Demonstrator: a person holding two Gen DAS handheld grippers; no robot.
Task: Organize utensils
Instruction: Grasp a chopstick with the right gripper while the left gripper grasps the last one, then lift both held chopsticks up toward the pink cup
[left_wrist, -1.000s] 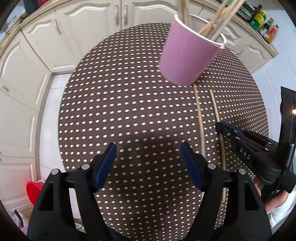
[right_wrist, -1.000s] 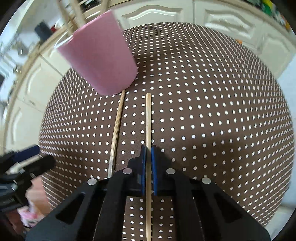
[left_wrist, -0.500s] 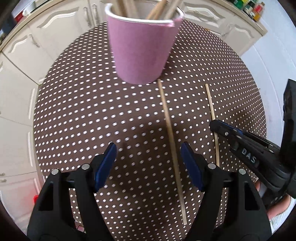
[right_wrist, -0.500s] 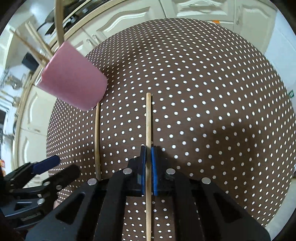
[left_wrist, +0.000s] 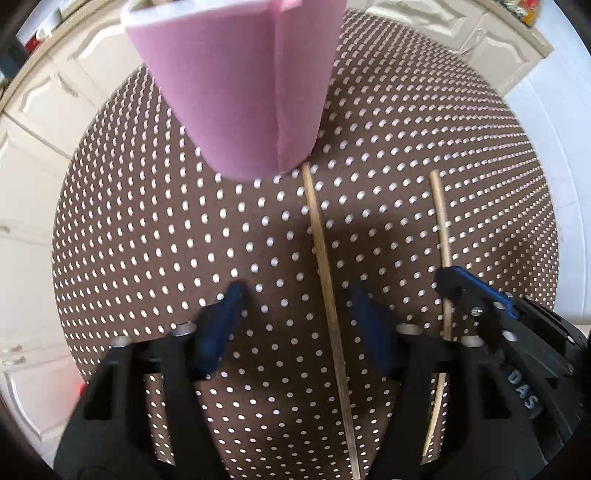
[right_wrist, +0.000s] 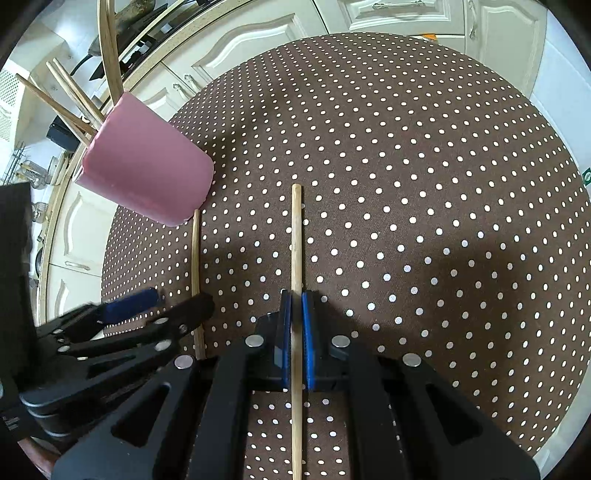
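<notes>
With your right tongs (right_wrist: 295, 332) clamped on one chopstick (right_wrist: 296, 240), centre the half-open, closing left tongs (left_wrist: 295, 317) over the loose chopstick (left_wrist: 325, 273) beside the pink cup (left_wrist: 240, 85) mid-worktop (left_wrist: 461, 166) before pinching.

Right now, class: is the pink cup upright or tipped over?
Upright. The pink cup stands on its base on the dotted tablecloth, chopsticks sticking up out of it.

In the left wrist view the pink cup (left_wrist: 240, 85) is cut off by the top edge, so its contents are barely seen. The left claw's fingers (left_wrist: 221, 325) are blurred. The near ends of both chopsticks (left_wrist: 325, 280) are lost behind claw bodies or frame edges.
</notes>
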